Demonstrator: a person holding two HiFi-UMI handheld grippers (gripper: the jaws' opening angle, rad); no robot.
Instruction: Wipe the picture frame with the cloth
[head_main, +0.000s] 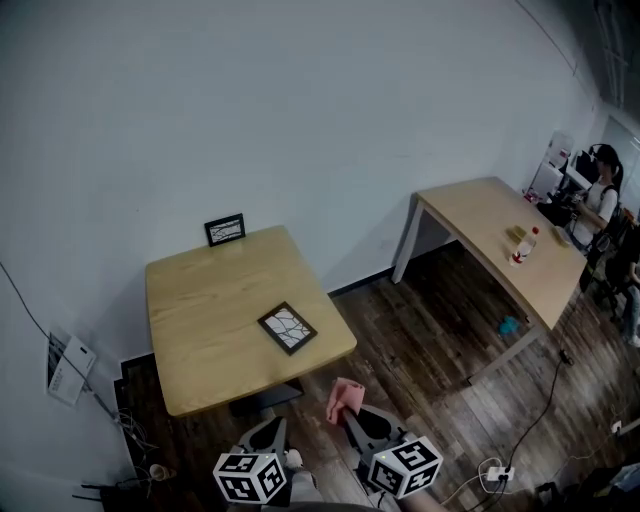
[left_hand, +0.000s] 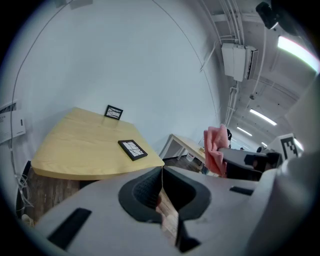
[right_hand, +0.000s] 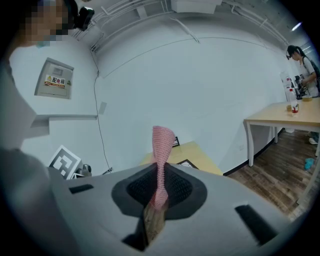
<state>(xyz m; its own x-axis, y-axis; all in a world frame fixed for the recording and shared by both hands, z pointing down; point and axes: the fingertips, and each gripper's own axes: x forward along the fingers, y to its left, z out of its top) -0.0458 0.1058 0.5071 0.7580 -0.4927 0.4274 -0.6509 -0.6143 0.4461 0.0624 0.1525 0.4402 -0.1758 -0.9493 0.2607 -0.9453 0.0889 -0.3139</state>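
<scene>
The left gripper (head_main: 272, 428) and right gripper (head_main: 352, 412) are pale grey plastic shells with broad jaws, black ribbed pads (left_hand: 145, 192) and dark rectangular slots. Each carries a white cube (head_main: 250, 477) printed with black square markers

Table (head_main: 200, 300) seemingly open — picture frame (head_main: 288, 328) near edge.

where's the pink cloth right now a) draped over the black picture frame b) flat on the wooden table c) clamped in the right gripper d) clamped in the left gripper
c: the right gripper view shows the pink cloth pinched between the right gripper's jaws.
</scene>
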